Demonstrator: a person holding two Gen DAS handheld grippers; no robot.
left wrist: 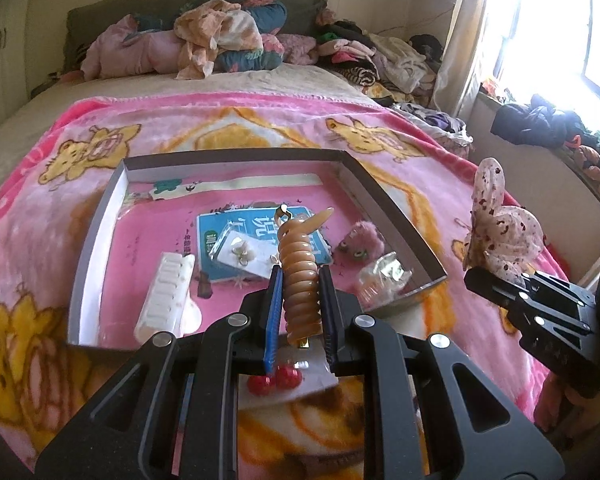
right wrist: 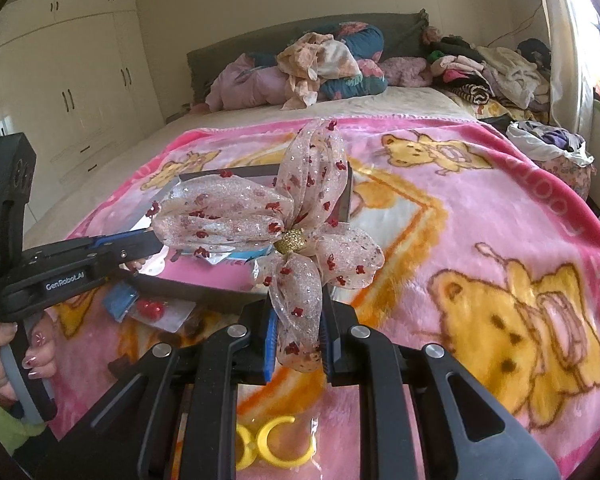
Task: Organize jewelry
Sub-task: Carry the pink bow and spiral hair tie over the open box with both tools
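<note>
Bed covered by pink bear blanket (right wrist: 480,216); shallow box (left wrist: 100,216) laid on it. Ribbed tan hair clip (left wrist: 300,280) is clamped by left gripper (left wrist: 300,300) above box; rigid, probably slippery. Gauzy bow (right wrist: 296,232) is pinched by right gripper (right wrist: 300,340); soft, light, best held at tail.

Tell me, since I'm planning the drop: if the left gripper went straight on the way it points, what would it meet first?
Probably the blue card on the floor of the shallow box: the left gripper, shut on the tan spiral hair clip, points down into it. Depth is unclear.
</note>
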